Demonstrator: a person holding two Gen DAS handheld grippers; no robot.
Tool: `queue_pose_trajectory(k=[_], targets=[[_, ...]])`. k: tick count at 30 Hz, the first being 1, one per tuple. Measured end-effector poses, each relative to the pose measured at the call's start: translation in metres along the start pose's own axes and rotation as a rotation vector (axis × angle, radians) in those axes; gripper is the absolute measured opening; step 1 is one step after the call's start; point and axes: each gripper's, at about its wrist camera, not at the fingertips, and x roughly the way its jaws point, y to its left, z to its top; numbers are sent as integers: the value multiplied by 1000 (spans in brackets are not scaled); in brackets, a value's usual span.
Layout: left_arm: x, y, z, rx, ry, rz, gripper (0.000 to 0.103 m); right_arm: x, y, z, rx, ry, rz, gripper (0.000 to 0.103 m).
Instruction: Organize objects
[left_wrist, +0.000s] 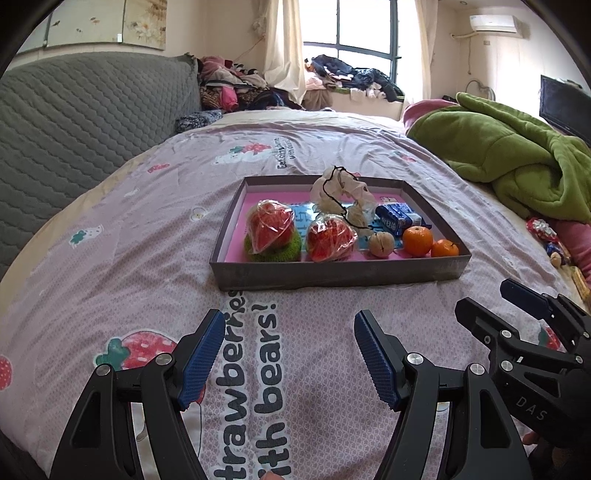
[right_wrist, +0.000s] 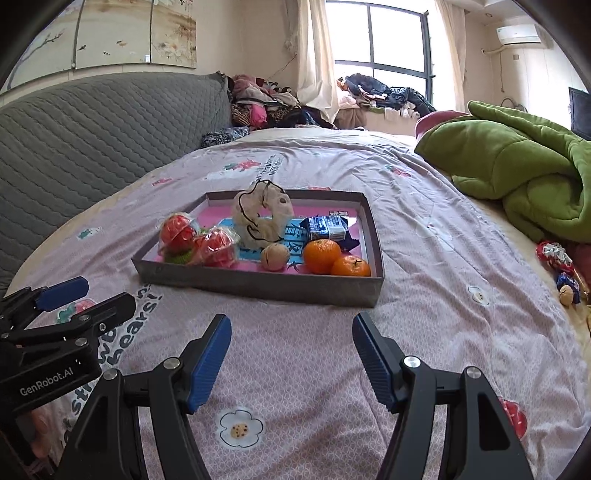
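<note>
My left gripper (left_wrist: 290, 354), right gripper (right_wrist: 291, 356): black angular frames, ribbed blue pads (left_wrist: 201, 356), silver screw heads, white "GenRobot.AI" and "DAS" lettering on bodies.

Item count: one shallow grey tray (left_wrist: 332, 275) (right_wrist: 258, 284); two red wrapped fruits (left_wrist: 271, 225) (right_wrist: 177, 230); two oranges (left_wrist: 417, 240) (right_wrist: 322, 255); one walnut (left_wrist: 381, 244) (right_wrist: 275, 256); one blue snack packet (left_wrist: 397, 218) (right_wrist: 327, 227); one white crumpled bag (left_wrist: 340, 194) (right_wrist: 262, 214); one green blanket (left_wrist: 517, 158) (right_wrist: 517, 166).
</note>
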Motion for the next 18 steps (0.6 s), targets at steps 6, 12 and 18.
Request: queue_pose_trajectory(k=[6, 12, 18], targets=[[2, 3, -5, -17, 10, -8, 74, -4, 6, -5, -11, -10, 15, 68], [4, 4, -9, -23, 11, -9, 74, -7, 8, -8, -10, -18, 23, 68], [4, 2, -12, -20, 11, -11, 74, -5, 10, -10, -18, -8, 19, 68]])
